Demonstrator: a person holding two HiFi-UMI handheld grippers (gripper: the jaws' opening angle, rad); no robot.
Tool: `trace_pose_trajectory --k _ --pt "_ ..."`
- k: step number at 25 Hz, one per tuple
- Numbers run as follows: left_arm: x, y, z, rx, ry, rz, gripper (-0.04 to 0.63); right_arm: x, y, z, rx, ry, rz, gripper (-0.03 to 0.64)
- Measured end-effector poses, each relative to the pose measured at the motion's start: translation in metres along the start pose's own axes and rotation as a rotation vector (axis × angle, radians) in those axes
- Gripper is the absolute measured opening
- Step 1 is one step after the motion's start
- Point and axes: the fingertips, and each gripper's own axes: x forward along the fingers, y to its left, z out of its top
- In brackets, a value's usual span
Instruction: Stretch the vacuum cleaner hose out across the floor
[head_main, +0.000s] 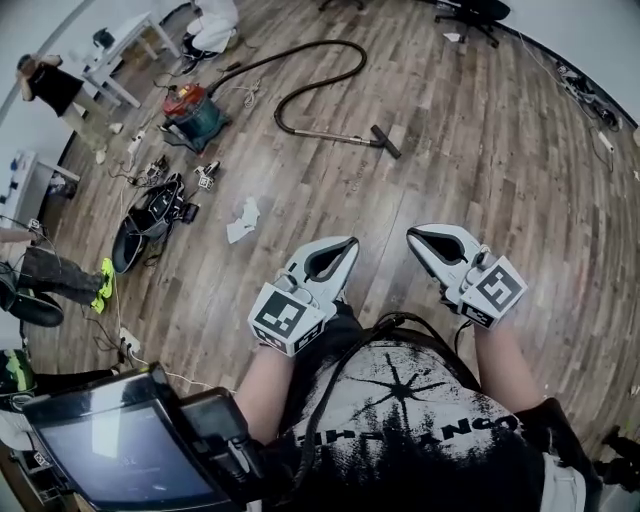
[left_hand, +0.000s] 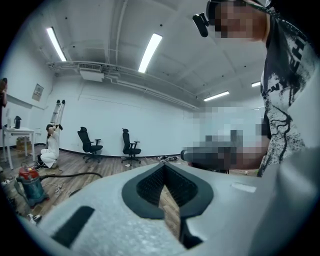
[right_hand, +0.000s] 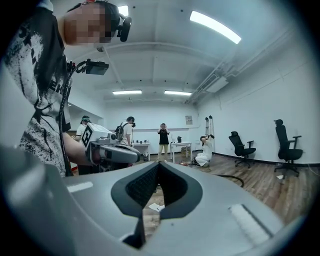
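Both the left gripper (head_main: 349, 243) and right gripper (head_main: 413, 236) had their fingers closed on nothing, well short of the hose (head_main: 300, 50), which lay curled on the floor at twelve o'clock, its nozzle (head_main: 386, 141) end nearest, about equally far from each.

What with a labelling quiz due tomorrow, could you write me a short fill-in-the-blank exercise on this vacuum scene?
1. The left gripper and the right gripper both have their jaws ____, with nothing between them.
2. The hose lies curved on the floor, held by ____ gripper.
3. The vacuum cleaner has a ____ top.
Missing words: shut; neither; red.
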Motion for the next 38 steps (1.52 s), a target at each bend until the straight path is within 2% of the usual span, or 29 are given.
trace_pose_trajectory --k 7,18,22,29,38 --pt "0.024 0.085 0.002 -0.023 0.038 -0.068 0.002 0.068 -0.052 0.011 0.02 0.015 -0.061 0.006" --pt "0.049 0.206 0.014 -0.009 0.023 -0.177 0.002 0.171 -0.117 0.015 0.02 0.029 -0.158 0.006" --pt "0.053 0.233 0.015 -0.01 0.011 -0.204 0.002 0.19 -0.135 0.015 0.02 0.04 -0.19 0.006" --pt "0.048 0.275 0.022 -0.043 -0.019 -0.182 0.002 0.206 -0.154 0.014 0.034 0.069 -0.215 0.006" --pt "0.071 0.299 0.017 -0.048 -0.009 -0.182 0.002 0.23 -0.184 0.018 0.009 0.064 -0.184 0.006"
